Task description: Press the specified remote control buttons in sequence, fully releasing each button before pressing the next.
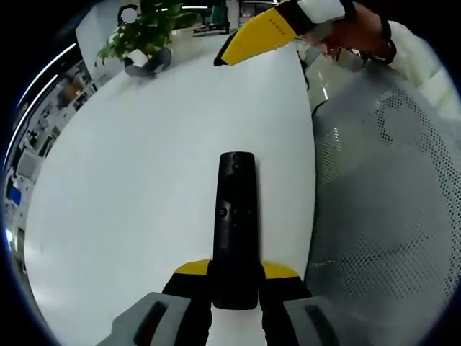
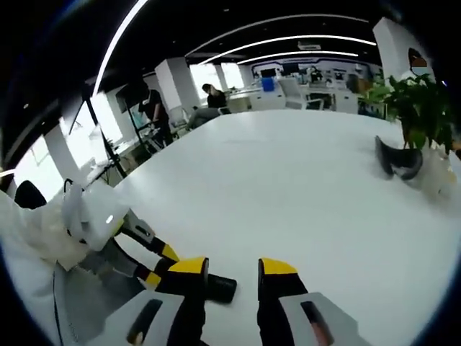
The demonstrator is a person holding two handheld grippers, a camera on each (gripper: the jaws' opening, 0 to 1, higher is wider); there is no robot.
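Remote (image 1: 235, 223): long, black; left tongs (image 1: 235, 272) clamped on it. Right tongs (image 2: 232, 272) apart.

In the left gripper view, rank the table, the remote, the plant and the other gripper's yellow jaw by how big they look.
1. white table
2. black remote, close to the camera
3. and 4. yellow jaw of the right gripper and potted plant look alike; not ranked, both far off.

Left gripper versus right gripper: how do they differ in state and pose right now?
The left gripper is shut on the black remote; the right gripper is open, with nothing between its jaws. The left gripper sits low at the white table edge; the right gripper is raised above the table. Both have yellow-tipped jaws.
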